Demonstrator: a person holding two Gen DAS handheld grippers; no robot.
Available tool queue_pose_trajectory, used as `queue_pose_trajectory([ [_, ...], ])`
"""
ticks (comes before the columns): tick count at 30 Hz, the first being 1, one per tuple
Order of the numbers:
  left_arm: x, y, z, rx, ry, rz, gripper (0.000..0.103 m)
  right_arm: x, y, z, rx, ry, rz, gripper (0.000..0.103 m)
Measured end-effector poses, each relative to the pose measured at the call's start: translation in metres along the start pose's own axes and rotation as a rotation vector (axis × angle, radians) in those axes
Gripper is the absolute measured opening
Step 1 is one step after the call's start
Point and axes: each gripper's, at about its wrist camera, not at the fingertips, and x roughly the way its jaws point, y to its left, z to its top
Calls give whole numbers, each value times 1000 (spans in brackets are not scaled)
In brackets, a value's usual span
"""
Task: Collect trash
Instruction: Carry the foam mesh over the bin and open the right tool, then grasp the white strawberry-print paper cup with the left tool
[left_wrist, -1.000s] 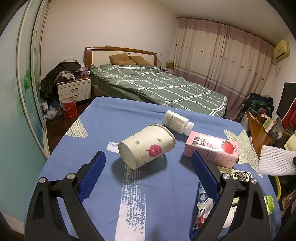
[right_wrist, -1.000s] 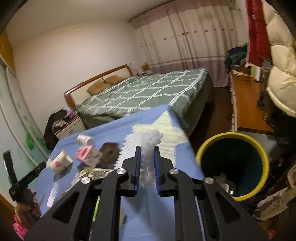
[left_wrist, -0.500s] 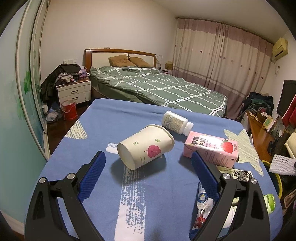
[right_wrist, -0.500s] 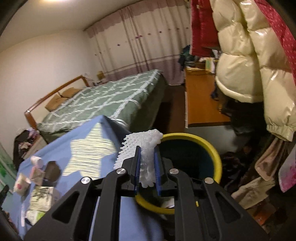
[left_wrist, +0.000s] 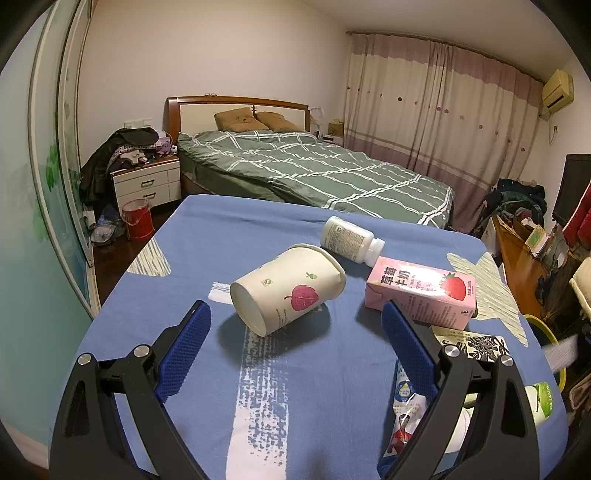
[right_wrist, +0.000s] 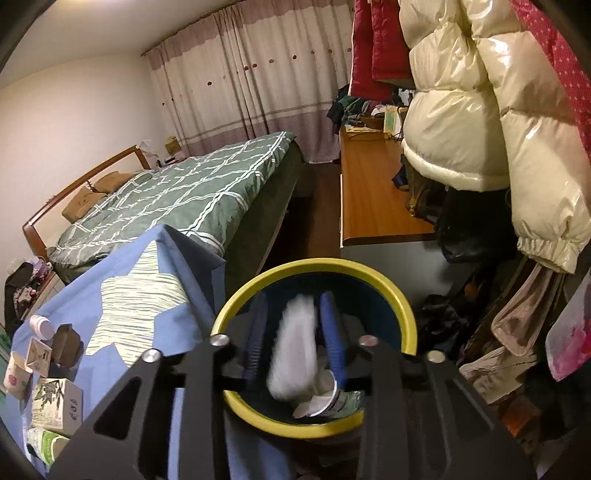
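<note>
My right gripper (right_wrist: 293, 332) is open over the yellow-rimmed trash bin (right_wrist: 404, 317). The white foam net (right_wrist: 293, 350) is blurred between the parted fingers, dropping into the bin, which holds other trash. My left gripper (left_wrist: 295, 325) is open and empty above the blue table (left_wrist: 295, 406). A paper cup (left_wrist: 288, 291) with a red leaf print lies on its side just ahead of it. A white pill bottle (left_wrist: 349, 240) and a pink strawberry milk carton (left_wrist: 421, 291) lie behind and to the right.
Wrappers and a patterned box (left_wrist: 476, 339) lie at the table's right side. A green bed (left_wrist: 314, 173) stands behind the table. A wooden desk (right_wrist: 369, 192) and hanging coats (right_wrist: 480, 110) crowd the bin. The bin rim also shows in the left wrist view (left_wrist: 543, 325).
My right gripper swung from the table to over the bin and opened; the foam net left the pads and falls. The left gripper barely moved.
</note>
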Motion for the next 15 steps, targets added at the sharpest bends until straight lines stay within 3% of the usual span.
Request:
queue_pose_trajectory([
  [5, 1, -1, -1, 5, 4, -2, 92, -2, 6, -3, -3, -1, 27, 32],
  [15, 11, 1, -3, 3, 37, 12, 92, -5, 59, -30, -100, -2, 124, 34],
])
